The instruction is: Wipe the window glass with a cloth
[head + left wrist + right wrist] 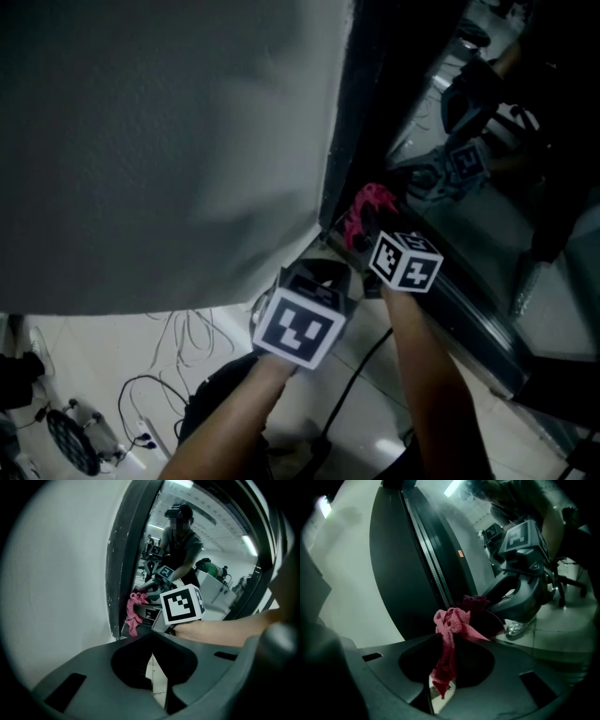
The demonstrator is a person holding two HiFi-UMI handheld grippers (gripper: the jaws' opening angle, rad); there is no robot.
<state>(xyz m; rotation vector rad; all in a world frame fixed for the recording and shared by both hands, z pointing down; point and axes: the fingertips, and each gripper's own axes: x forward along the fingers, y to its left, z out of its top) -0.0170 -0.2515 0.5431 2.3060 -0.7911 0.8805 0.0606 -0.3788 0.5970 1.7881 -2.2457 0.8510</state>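
Observation:
A pink cloth (368, 208) is bunched against the bottom corner of the window glass (469, 220), beside the dark frame (349, 122). My right gripper (362, 231) is shut on it. In the right gripper view the cloth (449, 631) hangs down over the jaws of the right gripper (456, 638), and the glass (534, 630) mirrors that gripper. My left gripper (322, 274) hovers just below and left of it, off the glass. Its jaws are closed on nothing, as the left gripper view shows (151, 641). That view also catches the cloth (133, 612) at the frame's foot (123, 573).
A plain white wall (159, 141) fills the left side, up to the frame. Below it, on the tiled floor, lie loose cables (187, 330), a power strip (142, 437) and a round fan-like object (71, 441). The glass reflects a person and a lit room (185, 541).

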